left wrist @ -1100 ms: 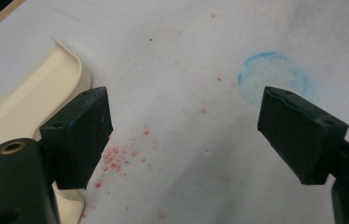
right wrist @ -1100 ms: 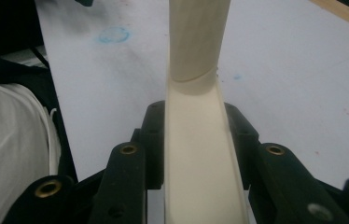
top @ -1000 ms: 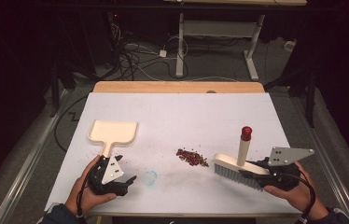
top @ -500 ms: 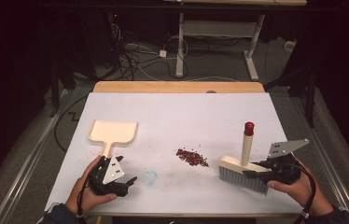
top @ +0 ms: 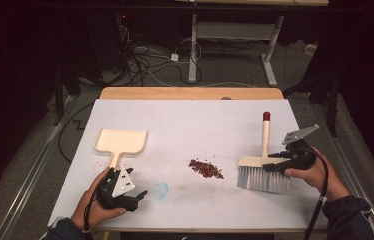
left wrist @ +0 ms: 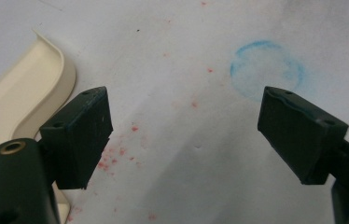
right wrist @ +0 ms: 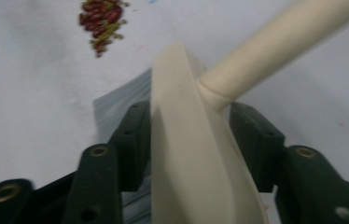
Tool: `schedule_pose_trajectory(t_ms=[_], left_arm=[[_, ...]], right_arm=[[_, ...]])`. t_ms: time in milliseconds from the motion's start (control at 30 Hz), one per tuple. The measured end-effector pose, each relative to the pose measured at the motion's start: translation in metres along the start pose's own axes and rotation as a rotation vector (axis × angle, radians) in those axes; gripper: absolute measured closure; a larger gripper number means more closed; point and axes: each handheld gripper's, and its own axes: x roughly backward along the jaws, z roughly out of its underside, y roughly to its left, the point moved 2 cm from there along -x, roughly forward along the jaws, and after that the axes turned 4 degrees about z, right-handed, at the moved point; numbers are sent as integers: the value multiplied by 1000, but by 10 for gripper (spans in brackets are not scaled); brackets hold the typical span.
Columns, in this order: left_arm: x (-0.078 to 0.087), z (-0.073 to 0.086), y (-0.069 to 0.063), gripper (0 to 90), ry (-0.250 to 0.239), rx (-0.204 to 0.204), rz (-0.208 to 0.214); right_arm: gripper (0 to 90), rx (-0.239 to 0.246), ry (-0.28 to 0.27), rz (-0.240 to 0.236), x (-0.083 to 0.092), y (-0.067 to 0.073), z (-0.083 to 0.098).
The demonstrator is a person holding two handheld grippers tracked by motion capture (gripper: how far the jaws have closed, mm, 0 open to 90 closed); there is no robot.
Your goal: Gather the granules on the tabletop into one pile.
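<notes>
Two tongs — right tongs (top: 275, 161) clamp the cream plastic brush (top: 264, 165), left tongs (top: 137, 196) gape beside the dustpan (top: 121, 142).

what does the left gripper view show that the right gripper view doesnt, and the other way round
Left gripper view alone: the open left gripper, its jaws wide apart over the paper, a blue ring stain, scattered red specks, and the cream dustpan at the edge.

Right gripper view alone: the right gripper shut on the brush, jaws clamping its cream back, the handle slanting away, grey bristles below, and the pile of red crumbs ahead.

Both: the white table cover.
</notes>
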Motion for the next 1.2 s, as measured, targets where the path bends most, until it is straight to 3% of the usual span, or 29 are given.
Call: schedule_pose_trajectory(t_ms=[133,233,367,467,733,867,1200], left_arm=[[0,0,0,170,2,-9,-4],[0,0,0,170,3,-10,-3],[-1,-1,0,170,6,-12,-3],[-1,-1,0,170,8,-14,-2],[-1,0,0,170,6,-14,-3],[0,-1,1,170,1,-10,-8],[1,-1,2,170,-5,6,-14]], right_arm=[[511,-80,-32,68,-5,-21,-1],[542,-143,-20,179,-13,-29,-2],[628,-156,9,297,-26,-35,-3],[637,-163,9,367,-32,-39,-6],[597,-179,7,407,-40,-42,-5],[563,-182,-19,426,-39,-43,-6],[450,-171,-264,447,-18,-32,-19]])
